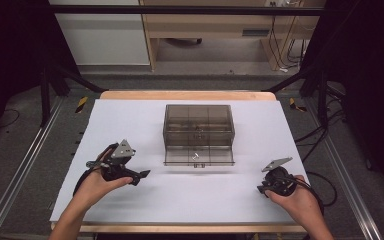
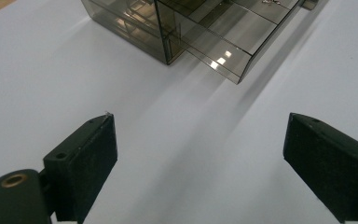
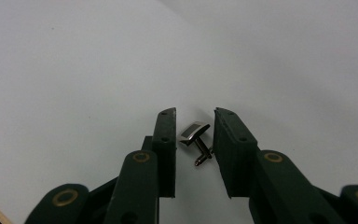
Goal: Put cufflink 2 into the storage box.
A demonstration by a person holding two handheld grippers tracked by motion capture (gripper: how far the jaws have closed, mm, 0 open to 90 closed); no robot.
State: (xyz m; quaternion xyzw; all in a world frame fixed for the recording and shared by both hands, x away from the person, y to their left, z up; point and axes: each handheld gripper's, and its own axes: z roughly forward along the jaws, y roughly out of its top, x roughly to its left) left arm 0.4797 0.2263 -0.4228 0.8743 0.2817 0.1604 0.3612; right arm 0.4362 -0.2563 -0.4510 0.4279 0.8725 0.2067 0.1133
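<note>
Right gripper (image 3: 193, 140): low at the near right of the table, jaws a little apart, straddling a cufflink (image 3: 196, 136). No pad seems to press on it; there is a sliver of white on either side, so I judge it not clamped.
Cufflink: lies on the white mat (image 1: 130, 125) between the jaw tips, face plate tipped up, its post slanting back towards the gripper's body. It sits well short of the box.
Why so: narrow jaws suit a piece this small; squaring up around it looks like the setup for a pinch.
Left gripper (image 2: 200, 154): near left, jaws spread wide, nothing between them, aimed towards the box, apparently waiting.
Organizer box (image 1: 198, 125): smoky clear plastic, mid-table.
Drawer (image 1: 198, 156): pulled out towards the person, one small metal bit (image 1: 195, 156) in it; probably open to take the cufflink.
</note>
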